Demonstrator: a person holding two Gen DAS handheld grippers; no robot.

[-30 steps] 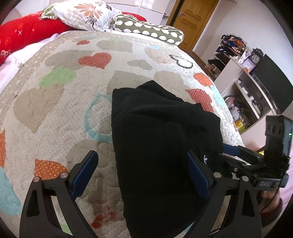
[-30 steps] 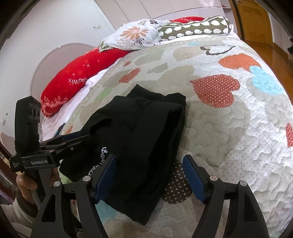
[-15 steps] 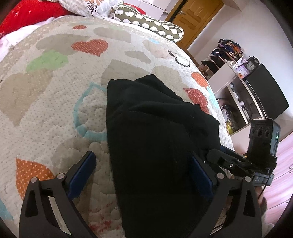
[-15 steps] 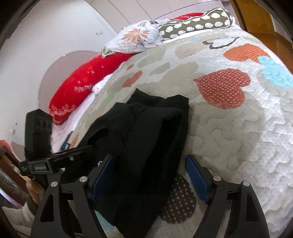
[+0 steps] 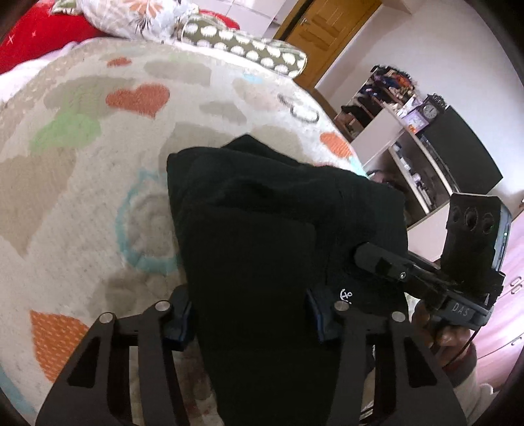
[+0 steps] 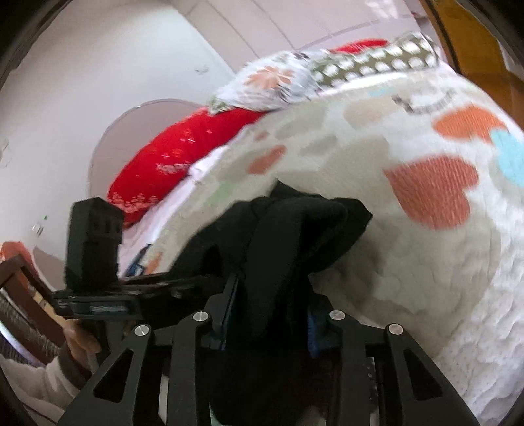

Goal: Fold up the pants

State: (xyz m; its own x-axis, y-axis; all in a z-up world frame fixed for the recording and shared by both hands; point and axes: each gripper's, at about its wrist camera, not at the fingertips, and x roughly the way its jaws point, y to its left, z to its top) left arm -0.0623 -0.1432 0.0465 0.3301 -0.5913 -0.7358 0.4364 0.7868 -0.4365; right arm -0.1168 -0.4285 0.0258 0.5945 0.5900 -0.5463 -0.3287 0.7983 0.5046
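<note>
Black pants [image 5: 262, 229] lie partly folded on a heart-patterned quilt [image 5: 82, 183]. My left gripper [image 5: 250, 314] is shut on the near end of the pants, with the cloth bunched between its blue pads. My right gripper [image 6: 270, 314] is shut on the pants [image 6: 294, 236] at their right side and lifts that end off the quilt [image 6: 409, 262]. The right gripper also shows in the left wrist view [image 5: 370, 255], and the left gripper shows at the left of the right wrist view [image 6: 170, 288].
Pillows lie at the bed's head: a red one [image 6: 183, 164], a floral one [image 5: 140, 16] and a dotted bolster [image 5: 245, 49]. A wooden door [image 5: 327, 32], white shelves [image 5: 393, 131] and a dark screen [image 5: 458, 150] stand to the right of the bed.
Both grippers have closed on the near end of the pants. The cloth has been raised and bunched, and both views have tilted.
</note>
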